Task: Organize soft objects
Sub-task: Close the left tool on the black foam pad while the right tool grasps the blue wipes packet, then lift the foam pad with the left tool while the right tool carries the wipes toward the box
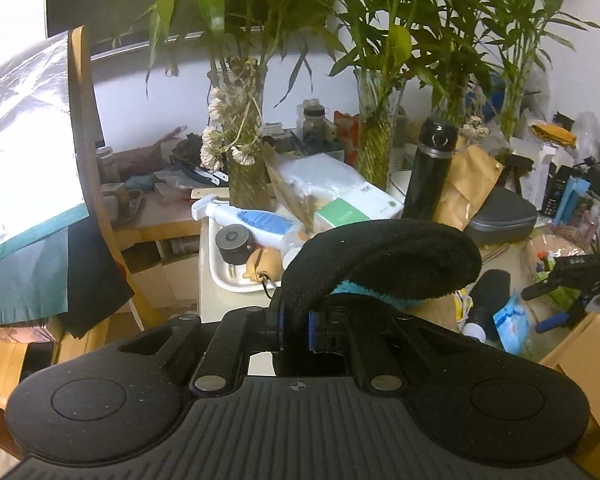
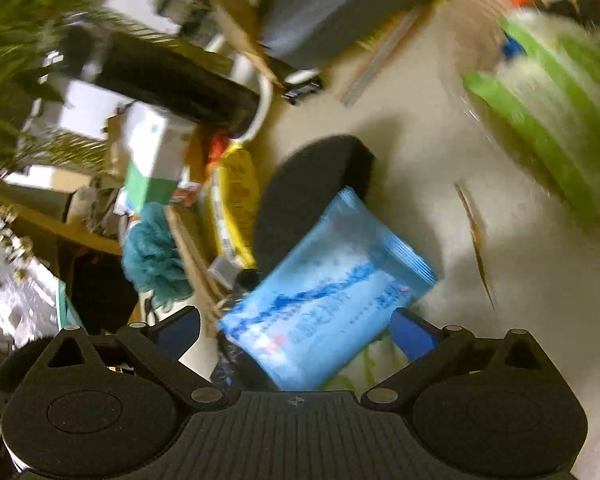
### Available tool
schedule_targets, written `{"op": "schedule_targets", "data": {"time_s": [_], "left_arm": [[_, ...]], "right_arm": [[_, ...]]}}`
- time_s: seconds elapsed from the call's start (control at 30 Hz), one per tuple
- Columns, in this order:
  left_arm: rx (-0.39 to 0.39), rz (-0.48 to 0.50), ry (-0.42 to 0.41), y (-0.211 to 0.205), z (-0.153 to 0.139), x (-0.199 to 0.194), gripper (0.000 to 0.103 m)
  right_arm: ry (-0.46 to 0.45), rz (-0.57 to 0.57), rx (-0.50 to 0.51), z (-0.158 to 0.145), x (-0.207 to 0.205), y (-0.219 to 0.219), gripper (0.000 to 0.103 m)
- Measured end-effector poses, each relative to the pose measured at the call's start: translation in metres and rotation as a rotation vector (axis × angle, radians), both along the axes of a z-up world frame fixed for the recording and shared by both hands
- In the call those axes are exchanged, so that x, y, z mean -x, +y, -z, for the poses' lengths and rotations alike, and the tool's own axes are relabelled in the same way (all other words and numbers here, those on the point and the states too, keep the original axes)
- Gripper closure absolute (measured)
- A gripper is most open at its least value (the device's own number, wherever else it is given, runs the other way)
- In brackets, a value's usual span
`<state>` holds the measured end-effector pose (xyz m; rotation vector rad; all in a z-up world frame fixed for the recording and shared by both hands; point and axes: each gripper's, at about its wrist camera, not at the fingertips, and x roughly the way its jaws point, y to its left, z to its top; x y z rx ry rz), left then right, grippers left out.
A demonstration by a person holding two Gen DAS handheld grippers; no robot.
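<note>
- Left hand-held gripper: jaws drawn in narrow, pinching one end of a black fleece sock; a blue fuzzy piece shows under its fold. Sock arches up and right, held in the air in front of the cluttered worktop.
- Right hand-held gripper: blue fingers spread wide, nothing clamped. A blue soft pack sits between them, leaning on a black round pad. View motion-blurred.
- Judged step: right side closing in on the pack while the left carries the sock.
- To do well: slow the right hand, centre the pack between the pads, close on its body, not the crimped edge.
- Keep the left pinch firm; the free end could snag the black flask or the plant vases.
</note>
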<state>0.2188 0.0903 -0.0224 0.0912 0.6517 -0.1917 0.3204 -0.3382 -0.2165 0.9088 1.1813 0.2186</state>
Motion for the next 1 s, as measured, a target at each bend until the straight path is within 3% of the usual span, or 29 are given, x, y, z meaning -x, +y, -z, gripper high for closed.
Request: {"op": "schedule_targets", "data": {"time_s": [0.33,0.43,0.53,0.7,1.0], "left_arm": [[0.007,0.006,-0.004,0.000,0.001,0.001,0.093],[0.001,0.013,-0.001,-0.001,0.002,0.001,0.093],[-0.003,0.016,0.001,-0.001,0.003,0.000,0.093],[-0.008,0.016,0.002,-0.003,0.003,-0.001,0.093],[-0.006,0.018,-0.007,-0.004,0.001,-0.001,0.093]], "right_arm": [[0.129,0.142,-0.118,0.037,-0.005,-0.006,0.006],[0.116,0.159,-0.122,0.037,-0.009,-0.006,0.008],[0.106,0.159,-0.095,0.035,-0.011,-0.005,0.019],[0.067,0.141,-0.030,0.026,-0.014,0.000,0.026],[-0.052,0.180,-0.021,-0.003,-0.006,-0.010,0.029]]}}
